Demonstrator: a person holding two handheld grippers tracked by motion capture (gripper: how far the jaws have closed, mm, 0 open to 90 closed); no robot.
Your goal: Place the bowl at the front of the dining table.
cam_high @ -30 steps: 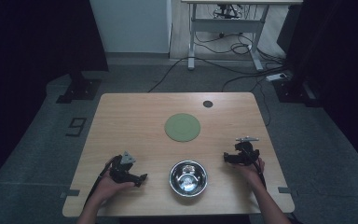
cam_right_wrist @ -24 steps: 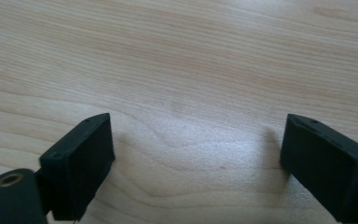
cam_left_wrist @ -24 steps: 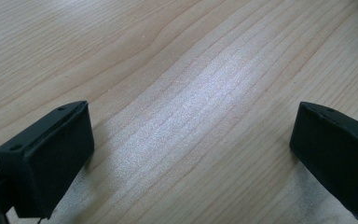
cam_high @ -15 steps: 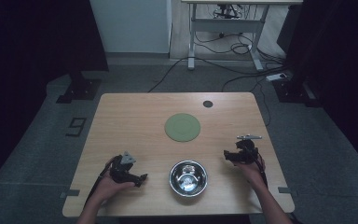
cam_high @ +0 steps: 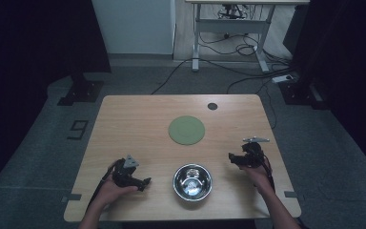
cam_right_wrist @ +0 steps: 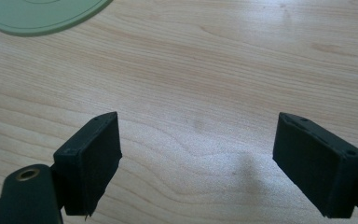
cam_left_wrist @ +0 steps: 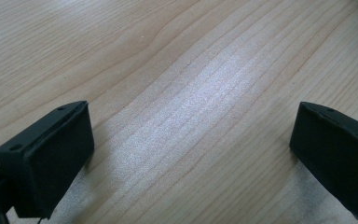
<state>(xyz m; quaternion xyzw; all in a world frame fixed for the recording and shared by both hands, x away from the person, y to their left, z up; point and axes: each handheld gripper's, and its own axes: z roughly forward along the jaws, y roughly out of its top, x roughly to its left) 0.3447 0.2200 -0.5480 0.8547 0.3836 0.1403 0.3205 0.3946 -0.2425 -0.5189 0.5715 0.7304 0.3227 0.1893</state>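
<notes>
The steel bowl (cam_high: 192, 182) sits at the near edge of the table (cam_high: 124, 124) between both hand-held grippers, the left hand-held gripper (cam_high: 142, 182) slightly nearer than the right hand-held gripper (cam_high: 232, 158), each with jaws spread wide and empty.

The left tool (cam_high: 145, 182) is black, with a grey three-cornered plate on top and a dark cable trailing back along the bare forearm. The right tool (cam_high: 230, 156) is black too, topped by a pale grey plate. Close up, each has two blocky matt-black jaws with small screw holes; a brass-ringed hole shows beside the right tool's jaw.
</notes>
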